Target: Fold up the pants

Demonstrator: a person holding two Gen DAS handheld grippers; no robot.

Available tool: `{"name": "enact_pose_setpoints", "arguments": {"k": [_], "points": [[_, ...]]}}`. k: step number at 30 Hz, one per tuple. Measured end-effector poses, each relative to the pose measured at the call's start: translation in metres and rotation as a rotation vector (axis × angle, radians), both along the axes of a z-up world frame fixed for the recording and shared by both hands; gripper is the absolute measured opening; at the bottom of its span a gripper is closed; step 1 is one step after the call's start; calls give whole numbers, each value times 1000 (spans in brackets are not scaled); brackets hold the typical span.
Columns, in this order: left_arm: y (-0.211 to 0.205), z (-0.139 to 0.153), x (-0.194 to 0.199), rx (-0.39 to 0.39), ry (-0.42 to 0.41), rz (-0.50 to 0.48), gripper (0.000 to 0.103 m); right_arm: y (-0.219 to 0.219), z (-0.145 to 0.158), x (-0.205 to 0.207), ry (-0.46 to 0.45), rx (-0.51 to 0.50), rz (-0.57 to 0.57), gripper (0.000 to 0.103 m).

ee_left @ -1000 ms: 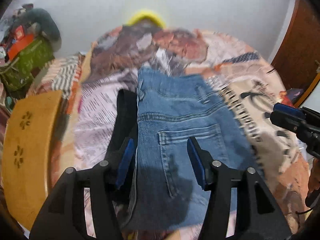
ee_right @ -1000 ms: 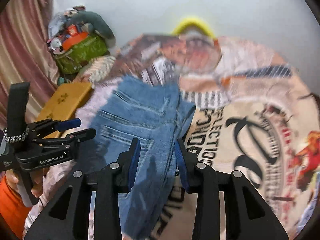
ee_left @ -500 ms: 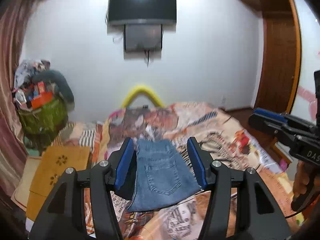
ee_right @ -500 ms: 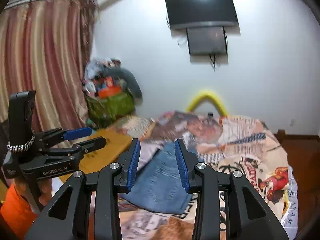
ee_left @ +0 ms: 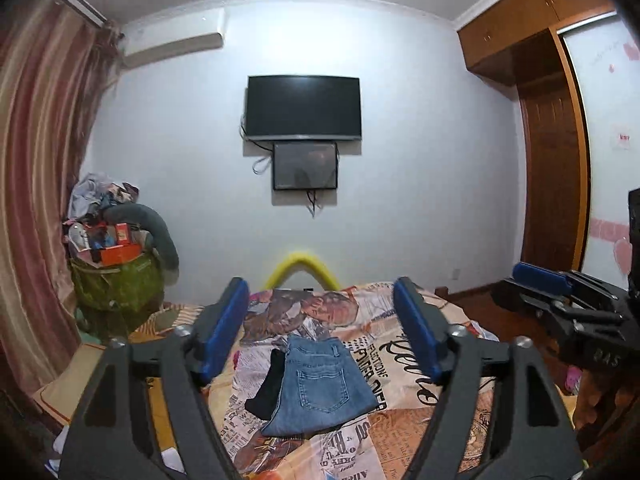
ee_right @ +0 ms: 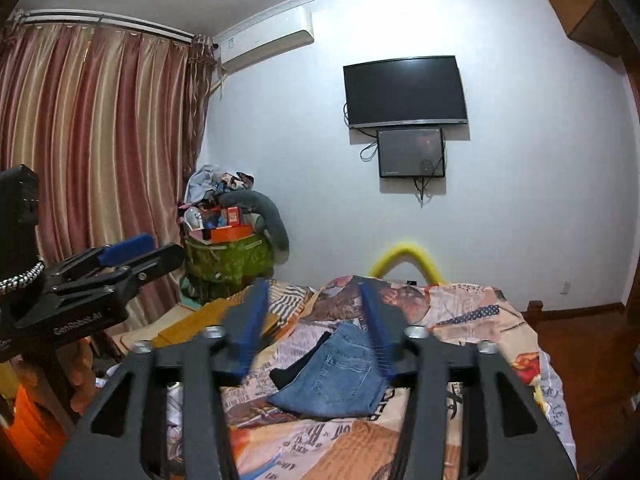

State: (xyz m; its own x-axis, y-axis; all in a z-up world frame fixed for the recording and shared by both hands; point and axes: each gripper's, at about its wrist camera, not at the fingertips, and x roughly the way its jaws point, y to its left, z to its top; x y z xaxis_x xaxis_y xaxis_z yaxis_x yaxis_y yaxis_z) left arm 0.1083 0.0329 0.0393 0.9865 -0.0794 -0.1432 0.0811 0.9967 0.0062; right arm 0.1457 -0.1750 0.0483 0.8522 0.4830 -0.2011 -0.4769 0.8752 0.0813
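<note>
Ahead, the bed fills the near room under a printed sheet, with the TV on the far wall. Folded jeans lie flat mid-bed, a black garment touching their left edge. I hold my left gripper and right gripper spread wide, empty, above and apart from them.

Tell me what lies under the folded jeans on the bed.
The folded jeans rest on the printed bedsheet, partly over a black garment sticking out at their left edge. How far it reaches underneath is hidden.
</note>
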Motion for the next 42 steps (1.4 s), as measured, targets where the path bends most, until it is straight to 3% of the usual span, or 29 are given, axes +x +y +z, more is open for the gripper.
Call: {"name": "enact_pose_setpoints", "arguments": {"k": [3,5,11,42], "points": [[0,-1,-10,-1,-8,17,99,-1,1,-8,-10,-2,-23,71],[-1,-2,-15,5,-19,25,101,-1,1,-10,-22,-2,-47,82],[0,-6,-19,-1,-12,29,103,-3,3,-15,-49,18,-94,103],[-3,-21,-14,-10,18,31,103,-5,-9,-26,-26,10,-133,103]]}}
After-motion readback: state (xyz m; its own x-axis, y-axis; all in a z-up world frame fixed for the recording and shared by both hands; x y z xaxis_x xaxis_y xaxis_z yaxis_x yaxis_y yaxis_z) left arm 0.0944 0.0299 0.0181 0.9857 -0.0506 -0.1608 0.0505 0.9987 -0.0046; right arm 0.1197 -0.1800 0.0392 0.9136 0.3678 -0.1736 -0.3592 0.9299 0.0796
